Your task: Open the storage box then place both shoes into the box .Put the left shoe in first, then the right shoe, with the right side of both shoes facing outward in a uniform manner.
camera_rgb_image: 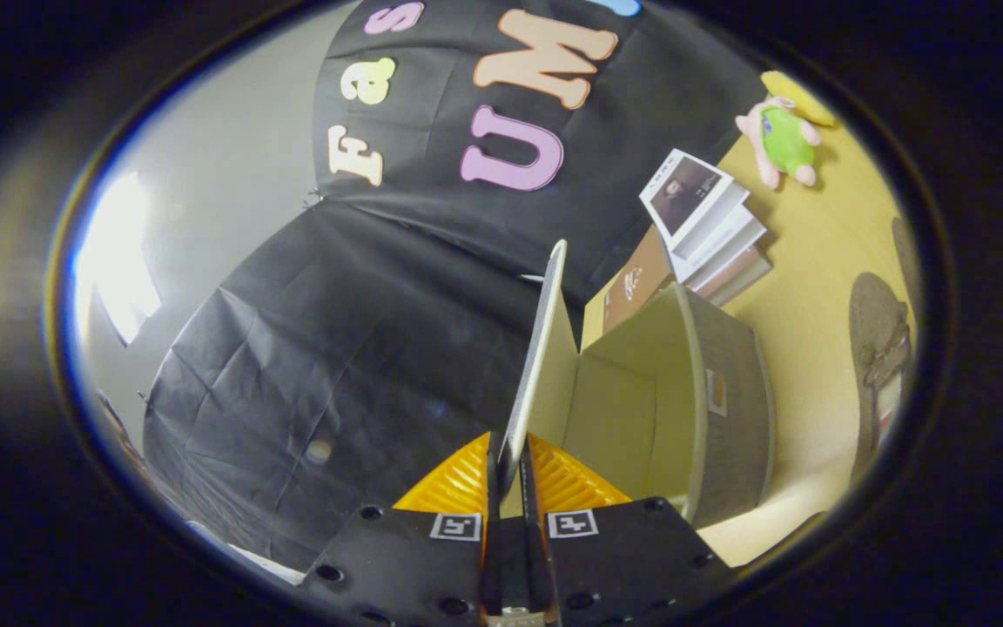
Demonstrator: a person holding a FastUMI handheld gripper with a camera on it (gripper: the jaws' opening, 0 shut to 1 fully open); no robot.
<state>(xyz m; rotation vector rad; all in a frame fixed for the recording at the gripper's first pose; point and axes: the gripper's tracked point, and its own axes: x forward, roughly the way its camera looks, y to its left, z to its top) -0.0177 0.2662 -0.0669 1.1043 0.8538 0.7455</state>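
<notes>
The storage box [728, 409] is a grey fabric box with a pale cream inside, standing just ahead of the fingers. Its lid [541, 348] is swung up on edge, a thin flat panel running straight out from the fingers. My gripper [510, 466] is shut on the lid's near edge, one finger on each face. The view is rolled sideways, so the yellow table [815, 287] appears upright beside the box. The box's inside looks bare where it shows. One dark shoe [880, 335] lies on the table beyond the box.
A stack of books [710, 226] and a brown carton [632, 287] sit behind the box. Farther back lies a pink and green plush toy [780, 139] with a yellow object [802, 96] near it. Black cloth walls close the booth.
</notes>
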